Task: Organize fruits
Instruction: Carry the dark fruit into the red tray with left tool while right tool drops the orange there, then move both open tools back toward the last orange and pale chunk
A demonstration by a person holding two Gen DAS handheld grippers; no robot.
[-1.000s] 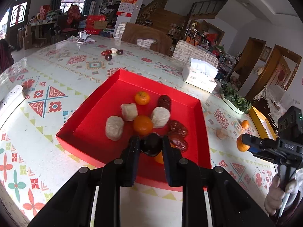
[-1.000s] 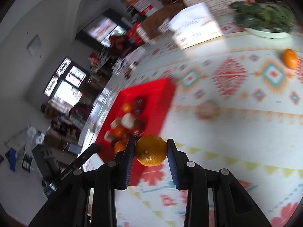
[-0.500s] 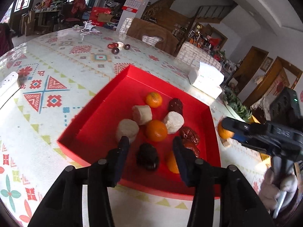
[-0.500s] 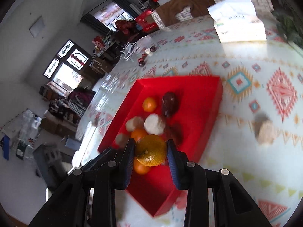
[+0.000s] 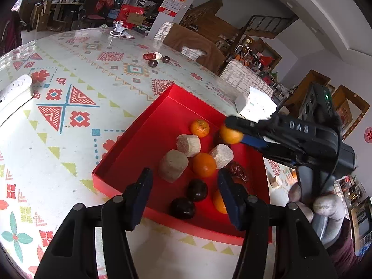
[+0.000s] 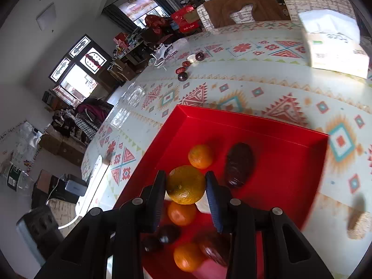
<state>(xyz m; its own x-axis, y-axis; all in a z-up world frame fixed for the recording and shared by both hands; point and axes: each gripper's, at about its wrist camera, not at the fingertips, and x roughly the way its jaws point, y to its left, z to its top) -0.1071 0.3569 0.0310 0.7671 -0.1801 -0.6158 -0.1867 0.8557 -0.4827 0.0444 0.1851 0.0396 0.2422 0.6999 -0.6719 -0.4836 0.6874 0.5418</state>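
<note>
Left gripper (image 5: 184, 195) is held with fingers spread wide, nothing between them. Right gripper (image 6: 186, 184) is clamped on an orange (image 6: 185, 184).

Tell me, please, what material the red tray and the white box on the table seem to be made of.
The red tray: probably cardboard with a smooth, slightly glossy finish; its walls are thin, with sharp folded corners. The white box: probably printed cardboard holding paper tissue; white sheets rise from its top, though motion blur hides detail.
</note>
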